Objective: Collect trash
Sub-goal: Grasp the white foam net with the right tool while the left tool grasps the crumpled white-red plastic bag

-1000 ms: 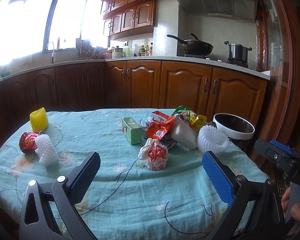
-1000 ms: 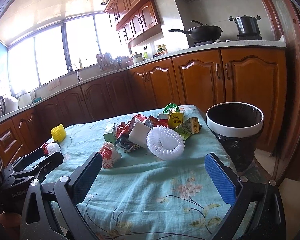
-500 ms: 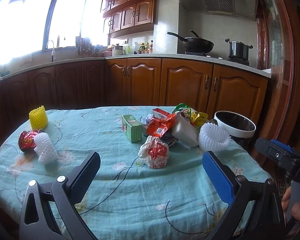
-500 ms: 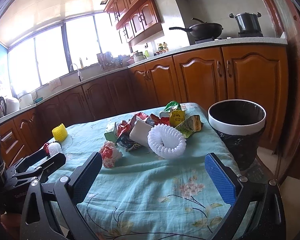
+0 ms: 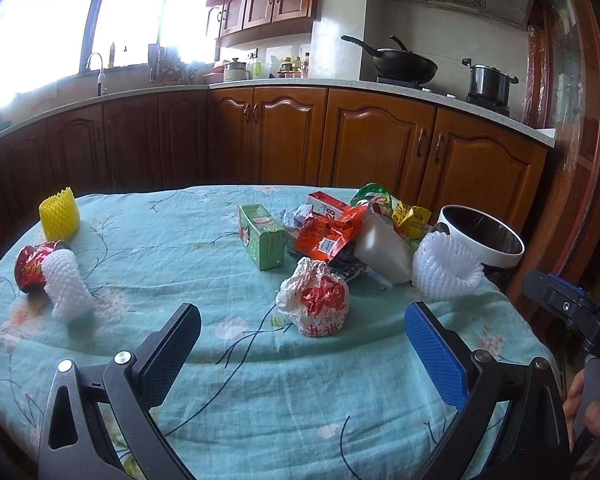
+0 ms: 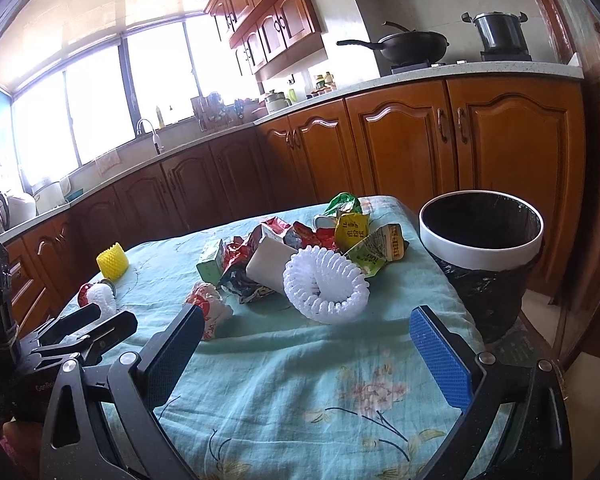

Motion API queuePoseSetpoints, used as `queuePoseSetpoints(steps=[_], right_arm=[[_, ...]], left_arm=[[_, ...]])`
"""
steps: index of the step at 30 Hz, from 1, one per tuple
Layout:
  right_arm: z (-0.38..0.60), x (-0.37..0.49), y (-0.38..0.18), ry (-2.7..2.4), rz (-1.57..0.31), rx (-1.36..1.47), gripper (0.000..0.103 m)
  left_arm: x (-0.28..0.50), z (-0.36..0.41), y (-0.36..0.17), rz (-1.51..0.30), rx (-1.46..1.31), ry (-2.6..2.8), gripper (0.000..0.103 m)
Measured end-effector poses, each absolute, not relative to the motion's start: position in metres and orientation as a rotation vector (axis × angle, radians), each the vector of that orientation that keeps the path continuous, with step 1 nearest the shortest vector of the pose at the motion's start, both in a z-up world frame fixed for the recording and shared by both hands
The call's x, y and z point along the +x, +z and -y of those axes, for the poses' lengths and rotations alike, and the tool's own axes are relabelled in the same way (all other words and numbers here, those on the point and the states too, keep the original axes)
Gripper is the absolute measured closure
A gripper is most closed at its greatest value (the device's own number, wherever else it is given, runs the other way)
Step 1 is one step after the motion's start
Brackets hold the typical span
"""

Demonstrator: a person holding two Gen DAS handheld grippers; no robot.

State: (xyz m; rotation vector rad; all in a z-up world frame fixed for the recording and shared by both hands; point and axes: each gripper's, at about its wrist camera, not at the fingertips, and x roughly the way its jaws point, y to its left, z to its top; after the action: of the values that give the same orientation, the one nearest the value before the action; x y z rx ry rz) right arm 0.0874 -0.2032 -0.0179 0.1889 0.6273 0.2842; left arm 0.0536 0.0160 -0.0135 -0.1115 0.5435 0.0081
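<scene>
Both grippers are held with jaws wide apart and nothing between them: the left gripper (image 5: 300, 344) at the bottom of the left wrist view, the right gripper (image 6: 306, 344) at the bottom of the right wrist view. A worktop (image 5: 204, 264) covered by a teal flowered cloth is seen across the middle of both views. A crumpled red-and-white wrapper (image 5: 314, 298) is placed just above the left gripper, at centre frame. Behind it, a green carton (image 5: 262, 236) and a pile of wrappers (image 5: 332, 232) are gathered. A white foam net (image 6: 326, 288) is seen at the centre of the right wrist view, and a black-lined trash bin (image 6: 482, 240) stands at the right, beside the worktop edge. A yellow foam net (image 5: 59, 214) is set at the left.
</scene>
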Motion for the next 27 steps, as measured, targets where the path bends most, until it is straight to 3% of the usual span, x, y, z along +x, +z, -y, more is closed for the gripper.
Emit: queuePoseSetpoints(steps=[11,15,20,21,23,25,27], right_arm=[[0.21,0.138,-0.049,0.269,-0.756,0.169,0.002],[0.209,0.152,-0.056,0.271,-0.792,0.164,0.009],[0.221,0.167,-0.064,0.254,-0.828,0.223,0.023],[0.223,0.169,-0.066,0.25,-0.837,0.226,0.03],[0.224,0.174,-0.071,0.254,-0.86,0.237,0.049],[0.226,0.175,-0.076,0.259,-0.879,0.248,0.085],[0.228,0.173,-0.078,0.254,-0.882,0.263,0.09]], left_arm=[[0.118,-0.015,-0.028,-0.664,-0.114,0.009,0.006],[0.14,-0.017,-0.033,-0.701,-0.122,0.015,0.011],[0.158,-0.022,-0.043,-0.748,-0.139,0.005,0.032],[0.16,-0.022,-0.046,-0.759,-0.143,-0.003,0.034],[0.163,-0.022,-0.049,-0.779,-0.153,-0.032,0.053],[0.163,-0.019,-0.048,-0.777,-0.148,-0.041,0.059],[0.16,-0.015,-0.044,-0.76,-0.141,-0.064,0.064]])
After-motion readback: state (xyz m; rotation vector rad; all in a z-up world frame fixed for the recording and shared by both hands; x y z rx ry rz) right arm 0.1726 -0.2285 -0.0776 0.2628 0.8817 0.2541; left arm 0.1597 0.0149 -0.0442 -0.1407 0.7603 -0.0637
